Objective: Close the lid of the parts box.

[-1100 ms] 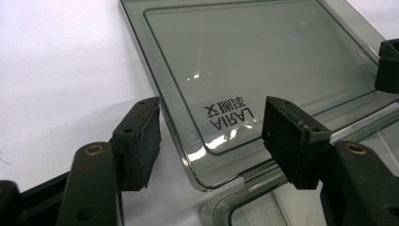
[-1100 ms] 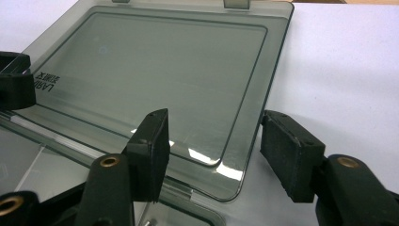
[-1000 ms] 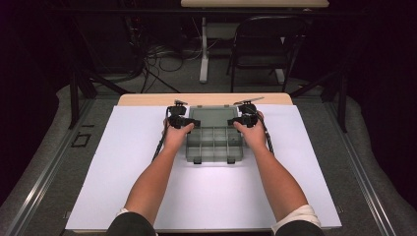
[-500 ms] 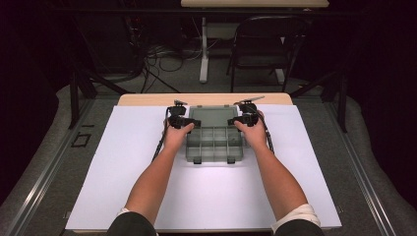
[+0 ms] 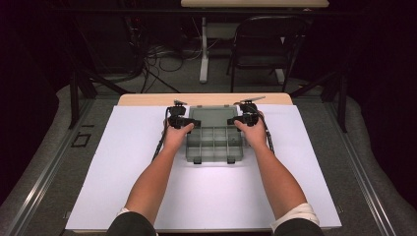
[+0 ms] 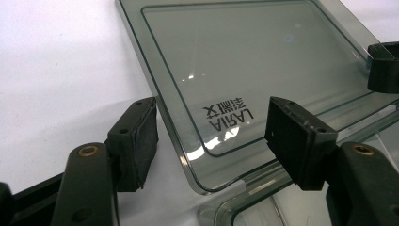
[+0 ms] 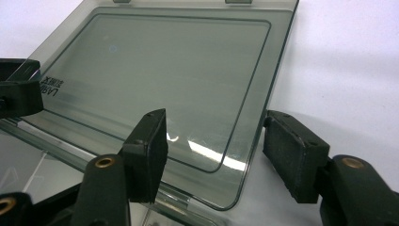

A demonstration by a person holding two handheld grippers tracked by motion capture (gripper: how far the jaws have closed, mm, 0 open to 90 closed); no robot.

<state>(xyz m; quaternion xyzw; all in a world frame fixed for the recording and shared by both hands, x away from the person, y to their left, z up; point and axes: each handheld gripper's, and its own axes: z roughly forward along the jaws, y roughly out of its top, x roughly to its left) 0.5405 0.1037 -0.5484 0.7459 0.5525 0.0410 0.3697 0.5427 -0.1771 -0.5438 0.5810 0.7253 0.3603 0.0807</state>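
With the clear compartment box (image 5: 215,142) lying open mid-bench (image 5: 123,162), its lid (image 6: 244,80) flat behind it, the left tool (image 6: 211,136) and right tool (image 7: 214,141), jaws spread, each straddle a lid corner ungripped; judging so, close both evenly before swinging it.

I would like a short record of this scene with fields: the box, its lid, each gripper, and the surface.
box: clear grey compartment box, open, compartments look empty
lid: lid folded back, lying flat on the far side
left gripper: left gripper open, jaws astride the lid's corner, pads not pressing
right gripper: right gripper open, jaws have just been opening, lid's other corner between them
surface: white sheet on the table
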